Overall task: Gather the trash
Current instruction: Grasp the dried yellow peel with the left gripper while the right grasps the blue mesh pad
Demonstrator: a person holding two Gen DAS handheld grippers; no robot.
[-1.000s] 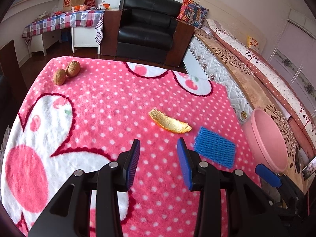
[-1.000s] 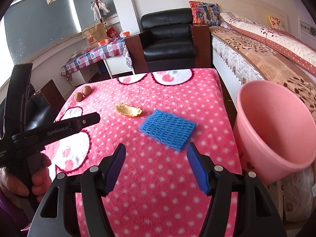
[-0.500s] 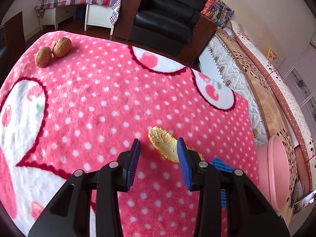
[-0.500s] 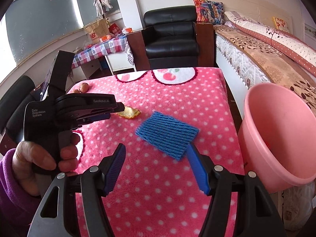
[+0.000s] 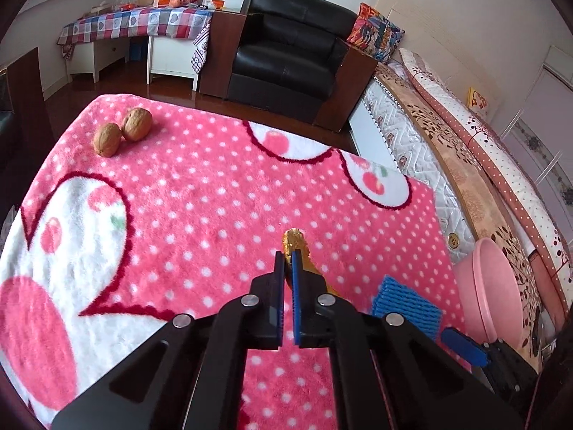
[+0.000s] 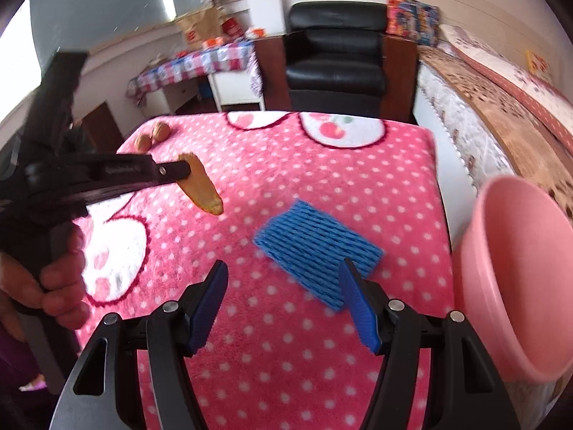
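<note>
My left gripper (image 5: 287,261) is shut on an orange fruit peel (image 5: 295,240) and holds it lifted above the pink dotted blanket (image 5: 200,208); the right wrist view shows the peel (image 6: 203,188) hanging from its tips (image 6: 181,171). A blue foam net (image 6: 317,247) lies flat on the blanket, also in the left wrist view (image 5: 404,308). My right gripper (image 6: 283,286) is open just in front of the net, its right finger (image 6: 354,301) over the net's near edge. A pink bin (image 6: 519,279) stands at the right edge, also in the left wrist view (image 5: 490,294).
Two walnuts (image 5: 121,130) lie at the blanket's far left corner. A black armchair (image 5: 286,53) and a checked-cloth table (image 5: 136,25) stand behind. A bed (image 5: 465,136) runs along the right, close to the bin.
My left gripper closed on the orange peel and lifted it off the blanket. My right gripper moved forward to the blue net, still open.
</note>
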